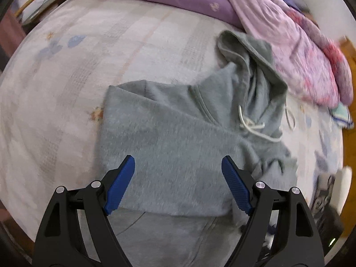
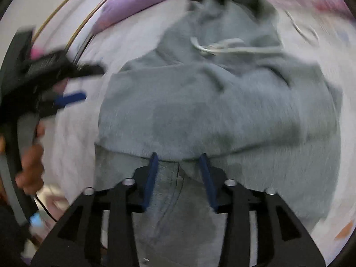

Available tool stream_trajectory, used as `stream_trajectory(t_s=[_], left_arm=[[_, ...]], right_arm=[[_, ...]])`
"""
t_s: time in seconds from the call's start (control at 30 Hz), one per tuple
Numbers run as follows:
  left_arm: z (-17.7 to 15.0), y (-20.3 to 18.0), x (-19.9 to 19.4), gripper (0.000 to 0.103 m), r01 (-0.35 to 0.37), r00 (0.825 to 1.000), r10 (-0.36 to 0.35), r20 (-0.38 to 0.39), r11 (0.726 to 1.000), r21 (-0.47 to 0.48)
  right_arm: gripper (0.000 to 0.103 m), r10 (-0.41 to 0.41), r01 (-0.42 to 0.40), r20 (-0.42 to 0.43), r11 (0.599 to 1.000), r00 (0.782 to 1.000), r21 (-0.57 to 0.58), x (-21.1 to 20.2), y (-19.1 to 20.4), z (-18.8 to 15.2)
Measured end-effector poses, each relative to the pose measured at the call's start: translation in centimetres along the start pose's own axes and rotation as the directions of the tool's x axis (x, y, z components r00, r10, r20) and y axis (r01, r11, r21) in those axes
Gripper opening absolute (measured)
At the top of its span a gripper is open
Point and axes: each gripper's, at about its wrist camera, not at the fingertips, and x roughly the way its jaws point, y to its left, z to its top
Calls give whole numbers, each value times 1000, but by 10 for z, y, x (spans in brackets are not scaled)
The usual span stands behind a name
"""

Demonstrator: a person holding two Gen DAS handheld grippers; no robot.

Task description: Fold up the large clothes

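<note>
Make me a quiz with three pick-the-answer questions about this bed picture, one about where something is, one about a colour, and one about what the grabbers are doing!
1. Where does the hoodie lie?
A. On the bed sheet
B. On a chair
C. On the floor

2. What colour are the pads on the grabber fingers?
A. Red
B. Blue
C. Yellow

3. What is the left gripper doing?
A. Squeezing the drawstring
B. Shut tight on a sleeve
C. Standing open with nothing pinched

Answers:
1. A, the grey hoodie is spread on the pale patterned bed sheet, with the purple quilt piled behind it.
2. B, both the left gripper and the right gripper carry blue pads on black frames.
3. C, its jaws stand wide apart above the folded fabric, and the white drawstring lies untouched further up.
</note>
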Motion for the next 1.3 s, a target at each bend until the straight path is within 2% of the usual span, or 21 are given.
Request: stream_trajectory(t_s=[0.1, 0.2, 0.27, 0.37, 0.43, 0.5, 0.53, 0.6, 0.67, 0.77, 0.83, 0.87, 0.93, 1.0, 1.03, 1.07, 1.1, 1.13, 1.23, 1.27, 1.3], left_arm=[[-12, -27, 3, 81, 27, 1000, -26, -13, 996, 87], [-28, -70, 13, 81, 68, 997, -60, -48, 980, 188], [-44, -113, 27, 81, 96, 992, -68, -104, 950, 298], [-70, -170, 45, 81, 128, 989, -79, -129, 890, 437], [-85, -204, 58, 81, 117, 990, -58, -127, 842, 526], [-95, -233, 70, 80, 75, 995, -20, -98, 795, 602], [-100, -250, 79, 77, 54, 996, 0, -84, 768, 639], [-103, -265, 91, 59, 30, 997, 29, -76, 739, 673], [-101, -272, 109, 15, -6, 993, 88, -84, 727, 687], [-88, -258, 108, 12, 48, 993, 39, -116, 748, 662], [-70, -238, 81, 11, 97, 994, -51, -92, 786, 611], [-56, -220, 62, 11, 151, 989, -126, -83, 814, 561], [-28, -174, 24, 11, 285, 956, -287, -64, 851, 441], [-3, -121, -8, 11, 359, 923, -384, 7, 870, 338], [7, -92, -20, 11, 382, 911, -410, 40, 877, 290], [13, -72, -28, 11, 392, 905, -420, 67, 884, 255], [21, -36, -37, 11, 395, 900, -422, 110, 895, 204], [24, -13, -40, 11, 387, 901, -412, 135, 905, 175], [27, 62, -28, 12, 341, 927, -342, 156, 939, 37], [24, 86, -18, 14, 302, 944, -296, 147, 953, -19], [19, 99, -10, 16, 279, 954, -269, 132, 959, -60]], right_arm=[[57, -63, 56, 101, 996, 993, 63, -34, -21, -2], [57, -205, 173, 154, 965, 967, 196, -64, -63, -7], [57, -248, 200, 155, 941, 956, 273, -75, -87, -13], [57, -304, 235, 136, 897, 943, 375, -88, -123, -29], [57, -324, 243, 130, 873, 937, 424, -97, -141, -39], [57, -346, 261, 119, 855, 931, 448, -106, -150, -49], [57, -350, 261, 118, 848, 929, 461, -110, -155, -54], [58, -361, 269, 109, 835, 926, 480, -114, -164, -60], [59, -365, 269, 106, 826, 925, 495, -119, -170, -71], [59, -364, 262, 101, 812, 926, 522, -115, -172, -73], [59, -356, 253, 105, 814, 928, 523, -114, -169, -74], [59, -351, 249, 108, 818, 930, 519, -113, -167, -72], [59, -336, 233, 123, 832, 934, 503, -112, -159, -66], [59, -326, 227, 135, 848, 936, 480, -110, -149, -59], [60, -316, 217, 146, 858, 937, 465, -109, -143, -53], [60, -305, 206, 156, 867, 939, 453, -107, -137, -48], [60, -296, 197, 164, 874, 941, 444, -105, -133, -44], [61, -282, 184, 175, 884, 943, 429, -102, -127, -38], [64, -255, 171, 175, 905, 951, 390, -88, -111, -23], [64, -251, 171, 174, 910, 952, 378, -84, -106, -19], [65, -248, 176, 165, 916, 955, 360, -77, -100, -14]])
